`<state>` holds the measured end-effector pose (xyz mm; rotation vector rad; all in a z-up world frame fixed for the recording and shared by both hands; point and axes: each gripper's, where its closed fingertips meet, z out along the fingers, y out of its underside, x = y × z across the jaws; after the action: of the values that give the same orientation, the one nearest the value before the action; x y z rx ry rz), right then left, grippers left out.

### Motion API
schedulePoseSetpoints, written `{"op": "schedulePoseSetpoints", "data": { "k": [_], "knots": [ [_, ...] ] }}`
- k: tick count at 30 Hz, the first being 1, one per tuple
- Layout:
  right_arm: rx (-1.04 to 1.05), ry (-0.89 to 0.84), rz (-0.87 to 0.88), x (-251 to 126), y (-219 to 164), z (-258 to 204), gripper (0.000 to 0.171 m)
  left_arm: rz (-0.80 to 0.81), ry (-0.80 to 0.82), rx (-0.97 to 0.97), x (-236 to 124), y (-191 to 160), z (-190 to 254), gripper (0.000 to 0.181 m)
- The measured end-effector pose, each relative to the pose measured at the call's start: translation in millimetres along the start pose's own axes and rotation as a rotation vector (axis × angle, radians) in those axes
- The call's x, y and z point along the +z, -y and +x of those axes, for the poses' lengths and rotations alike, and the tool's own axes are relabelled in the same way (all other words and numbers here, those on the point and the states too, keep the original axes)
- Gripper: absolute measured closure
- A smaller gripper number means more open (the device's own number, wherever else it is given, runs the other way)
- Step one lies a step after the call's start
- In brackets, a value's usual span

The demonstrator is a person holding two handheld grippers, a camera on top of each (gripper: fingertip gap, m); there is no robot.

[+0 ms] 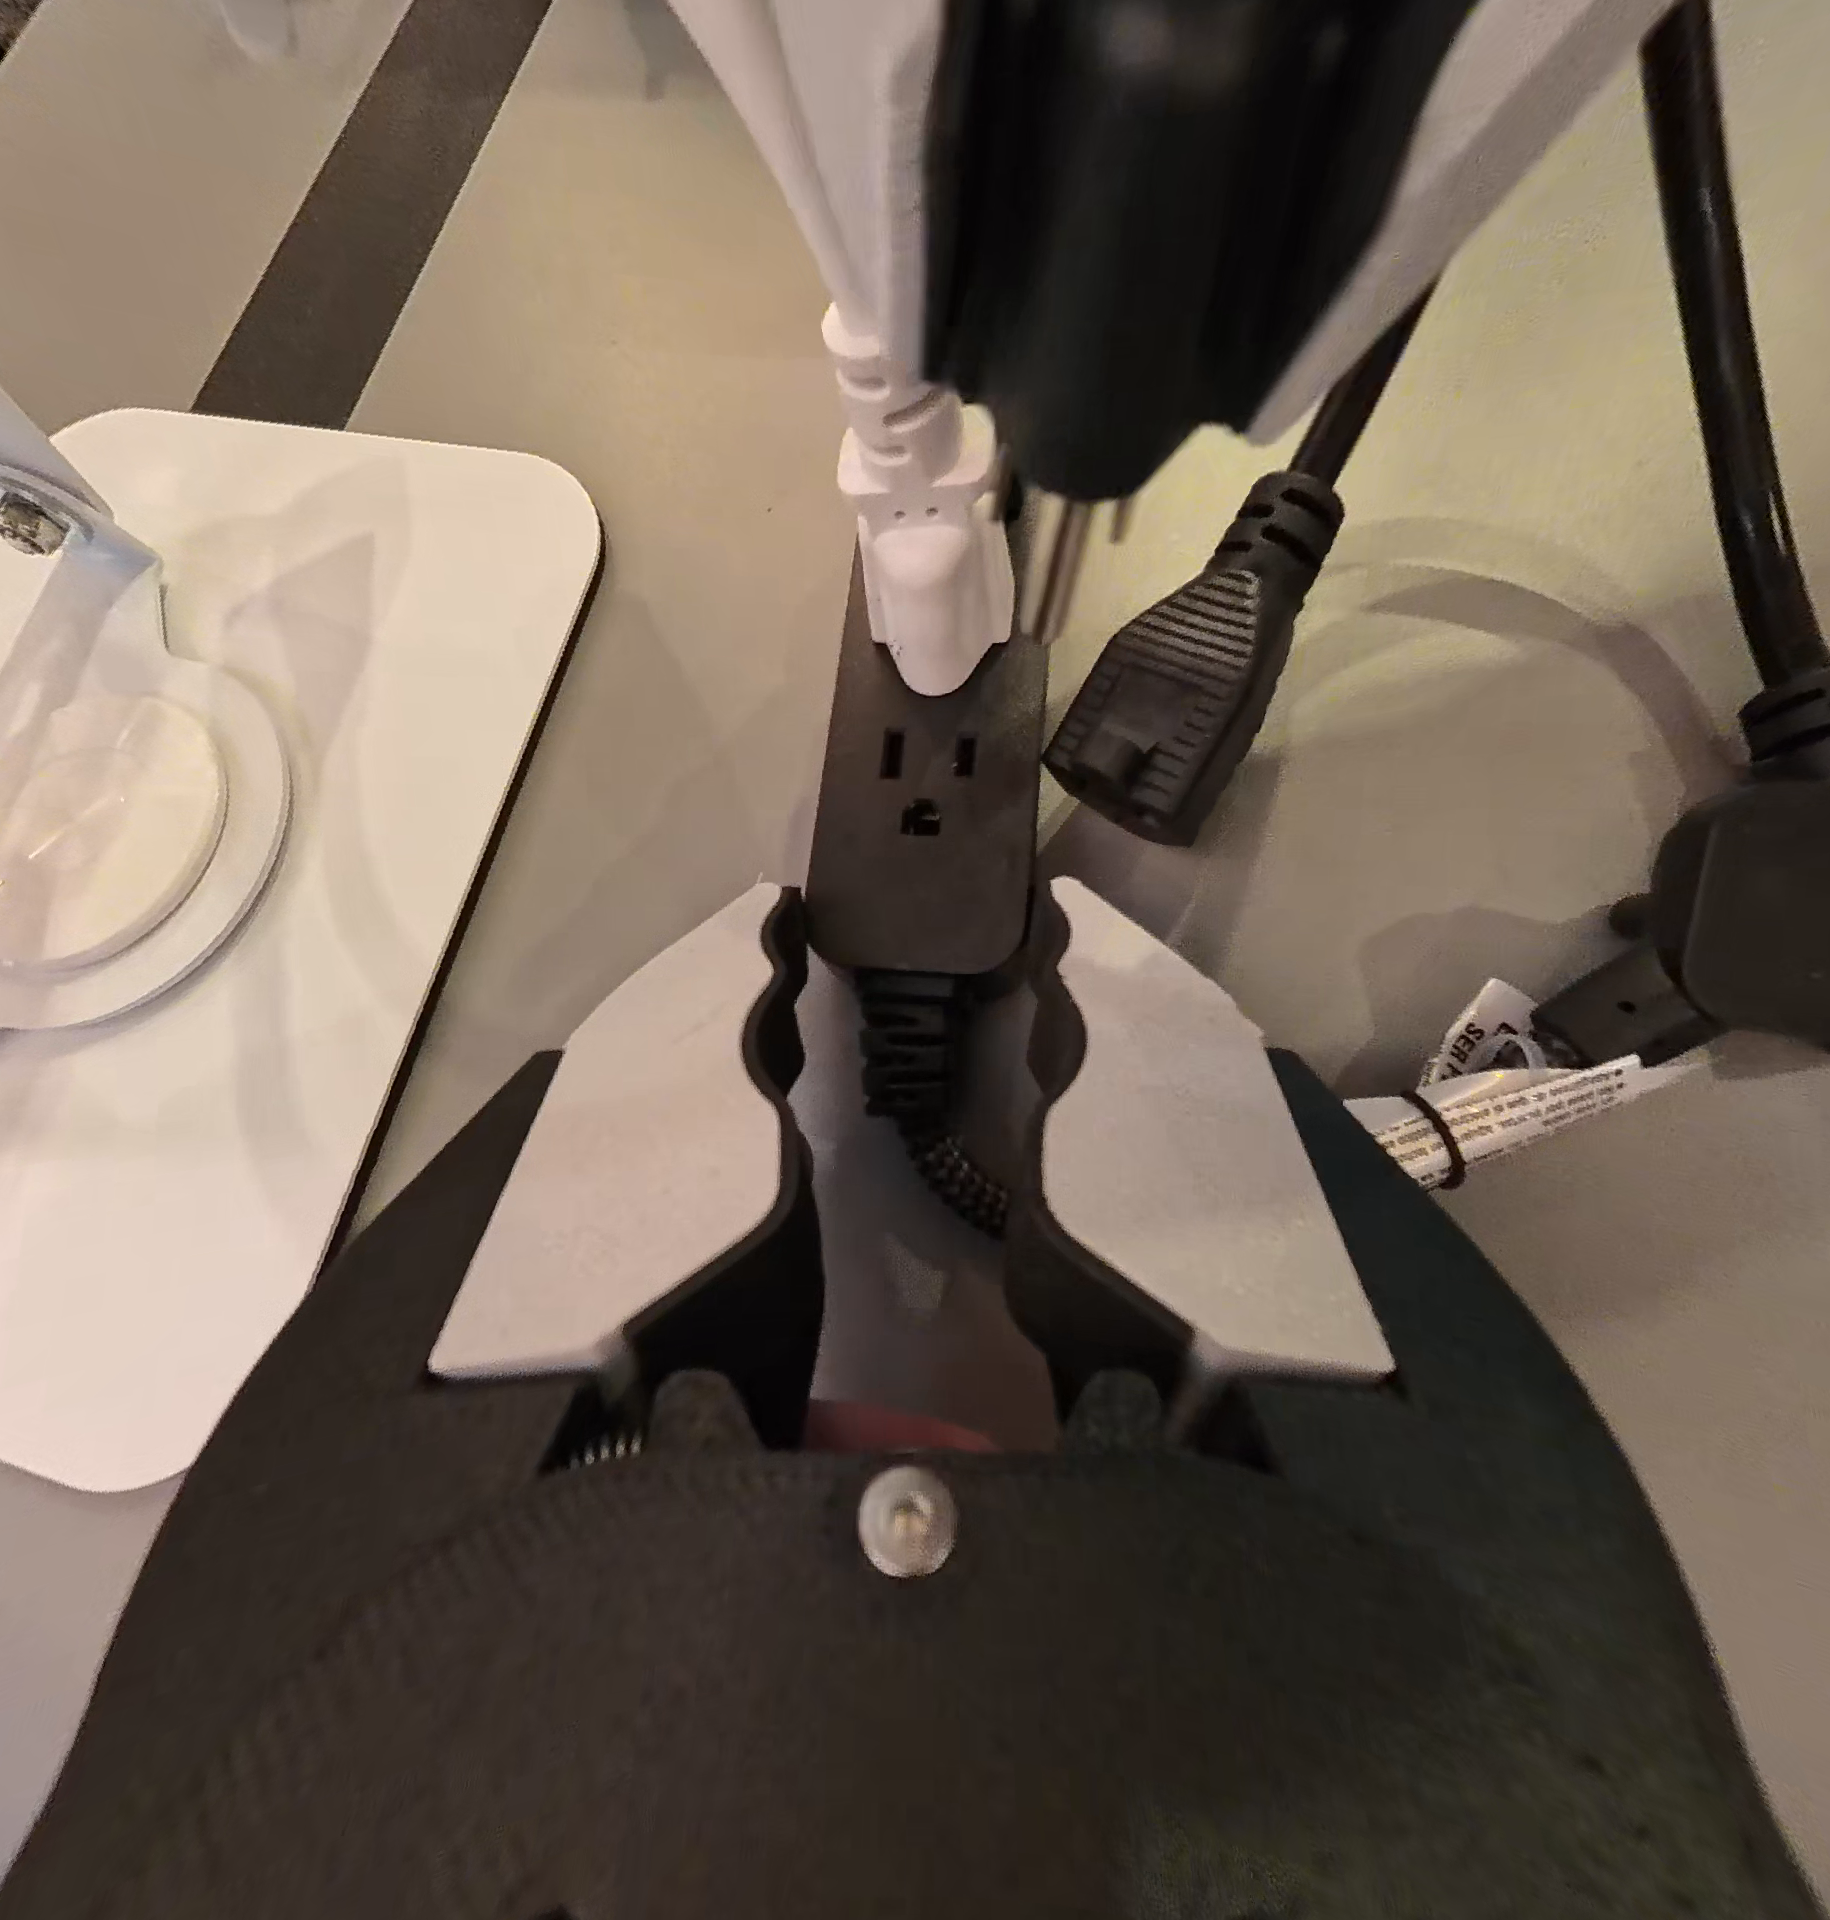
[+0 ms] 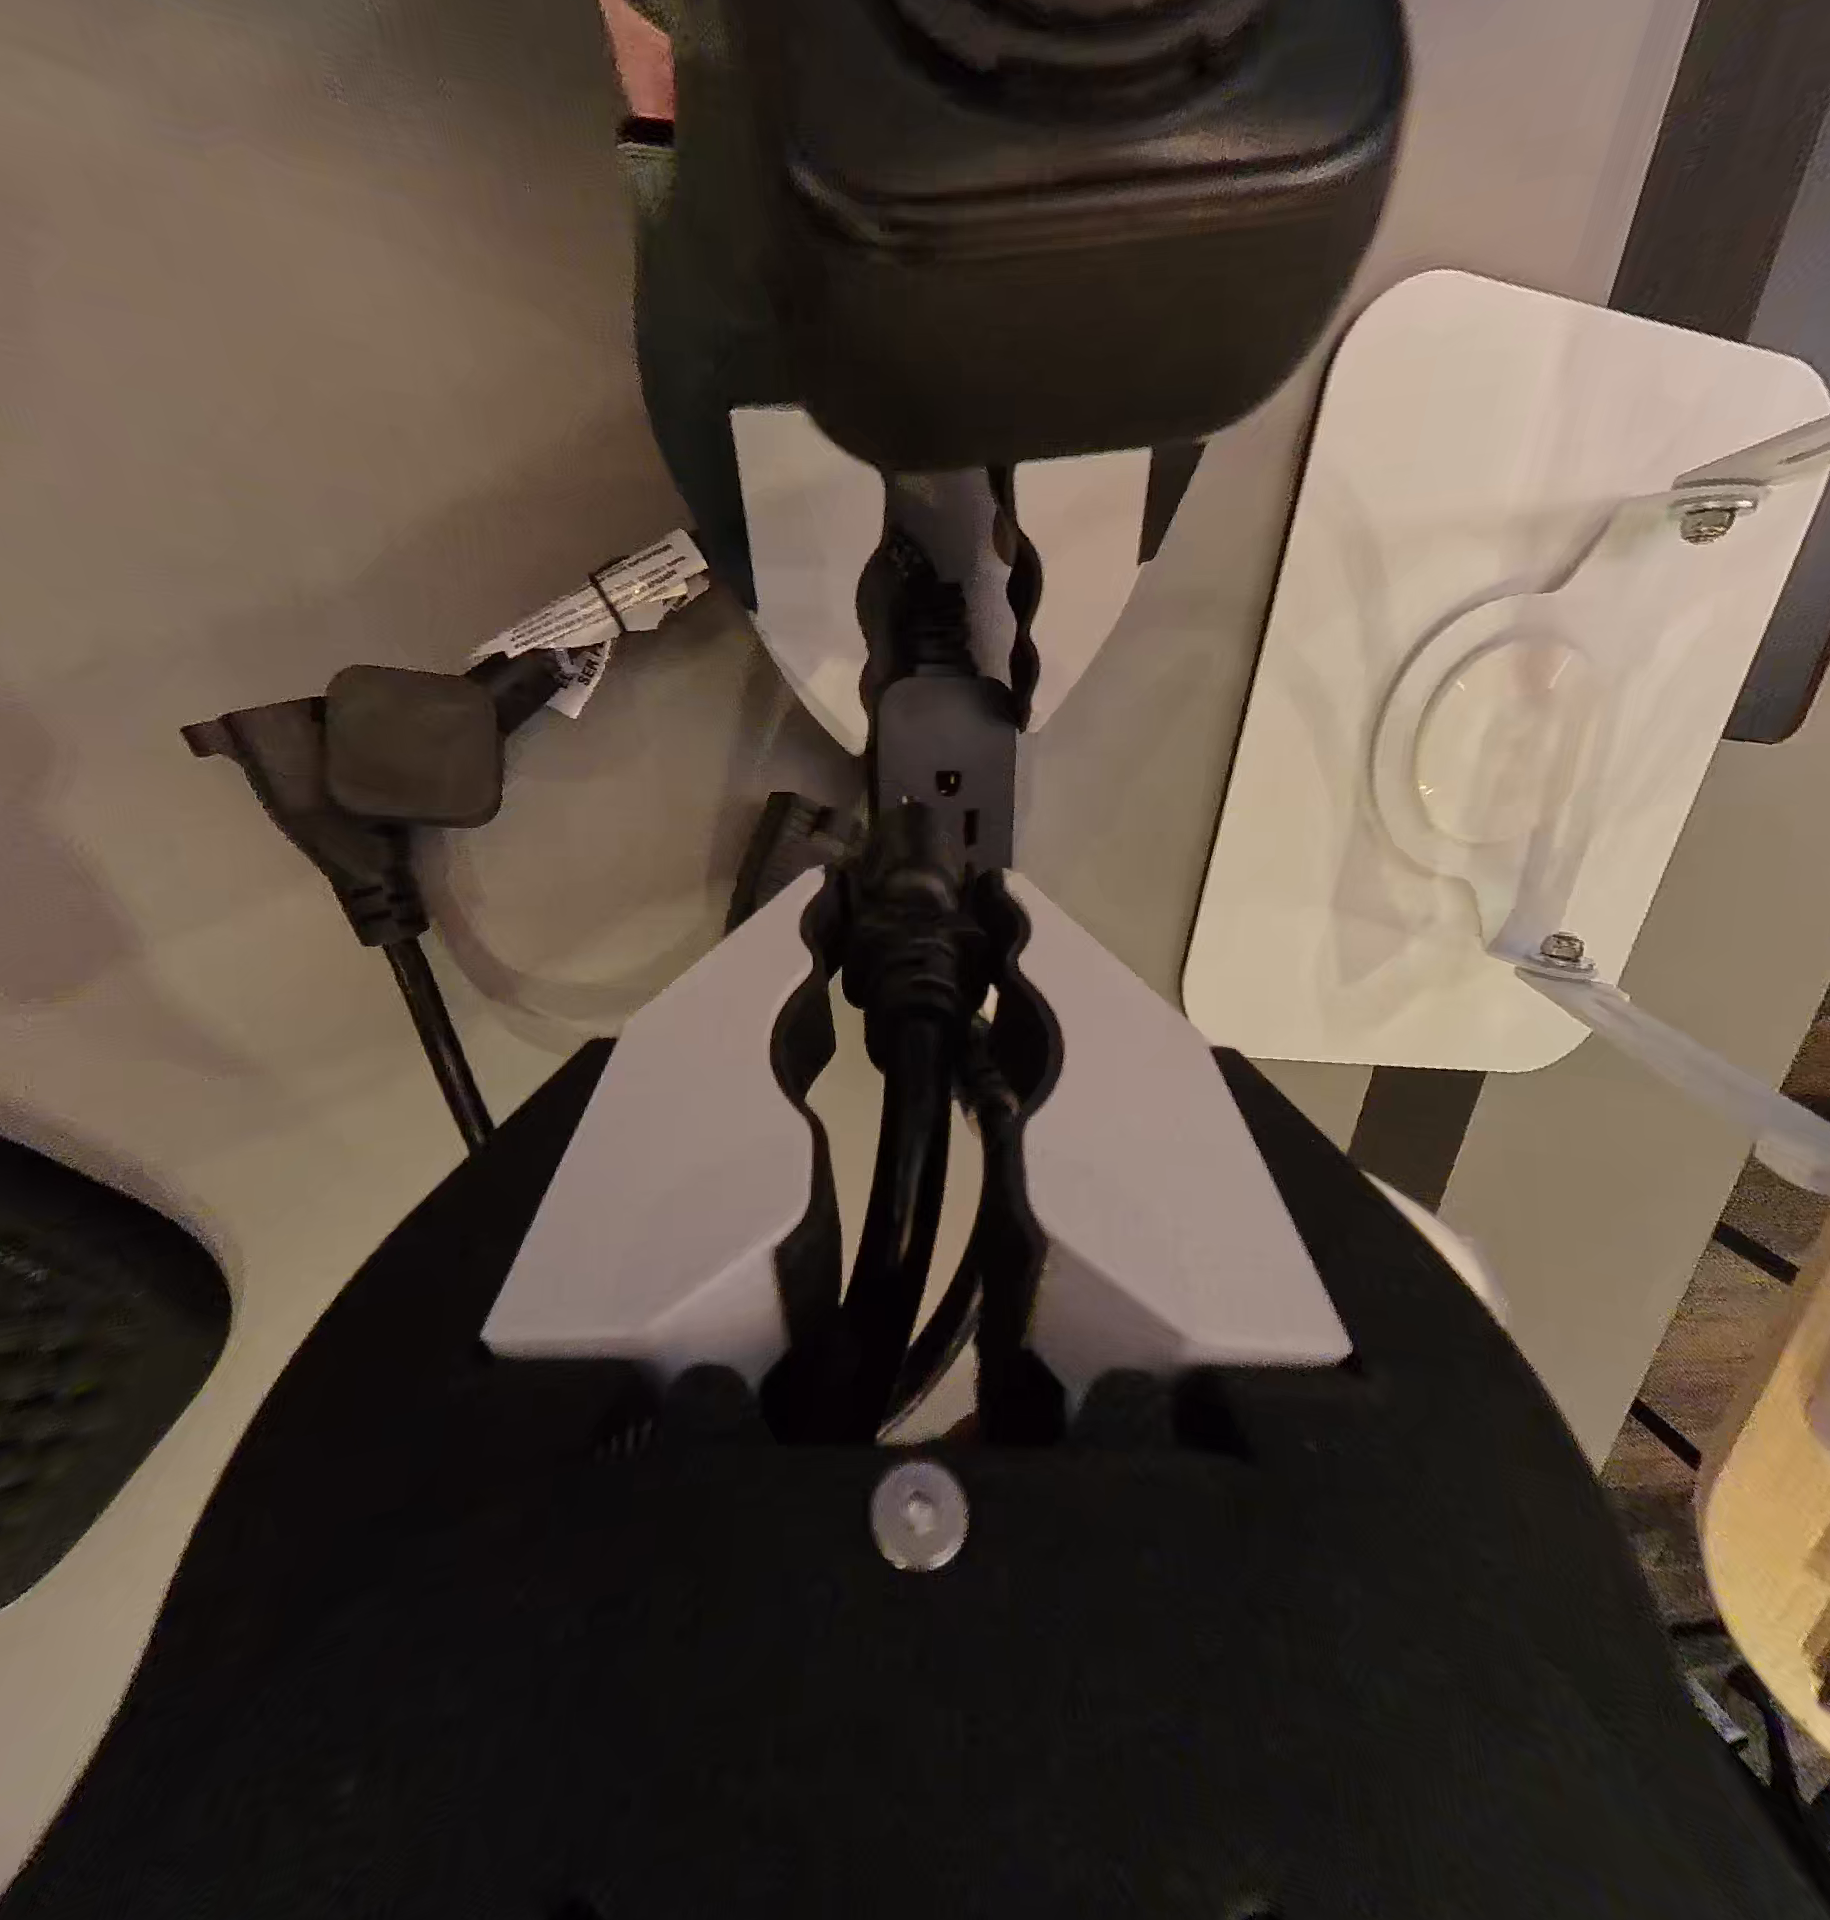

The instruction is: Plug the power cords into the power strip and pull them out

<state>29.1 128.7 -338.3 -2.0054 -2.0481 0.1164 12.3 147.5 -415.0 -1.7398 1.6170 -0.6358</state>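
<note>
Leftmost, at nine o'clock in the left wrist view, a white plate (image 1: 298, 831) with clear bracket on the worktop (image 1: 630, 312). Centre: left gripper (image 1: 916, 925) clamps the black power strip's (image 1: 921, 810) cord end; white plug (image 1: 926, 582) seated at twelve. Right gripper (image 2: 916, 914) pinches a black plug (image 2: 906, 883) just above the strip. At three o'clock, loose black connector (image 1: 1181, 696).

The only writing sits on a white paper tag (image 1: 1451, 1127) banded around a black cord (image 1: 1607, 1013) on the table (image 1: 682, 260). Its fine black print covers the strip in several lines; in the right wrist view the same tag (image 2: 599, 613) appears blurred.
</note>
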Motion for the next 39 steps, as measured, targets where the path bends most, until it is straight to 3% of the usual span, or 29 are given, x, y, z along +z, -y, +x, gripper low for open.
{"op": "schedulePoseSetpoints", "data": {
  "k": [12,21,26,30,35,39],
  "knots": [
    [-0.060,0.032,-0.086,31.3,-3.9,6.7,0.148,0.001,-0.004,0.003,0.1,0.2,0.2,0.141],
    [-0.101,0.017,-0.111,27.7,-1.2,9.4,0.148,0.002,-0.007,0.003,0.1,0.2,0.2,0.141],
    [-0.152,0.022,-0.121,-4.3,10.9,20.1,0.148,0.002,-0.008,0.005,0.0,0.3,0.5,0.141],
    [-0.191,0.070,-0.115,-50.4,15.8,17.4,0.147,0.003,-0.010,0.006,0.1,0.3,0.5,0.141],
    [-0.211,0.092,-0.106,-132.9,0.7,-11.4,0.148,0.004,-0.022,0.014,0.7,0.8,1.0,0.141],
    [-0.188,0.017,-0.215,-186.1,-30.8,-3.9,0.148,0.003,-0.021,0.014,0.6,0.8,1.1,0.141]
  ]
}}
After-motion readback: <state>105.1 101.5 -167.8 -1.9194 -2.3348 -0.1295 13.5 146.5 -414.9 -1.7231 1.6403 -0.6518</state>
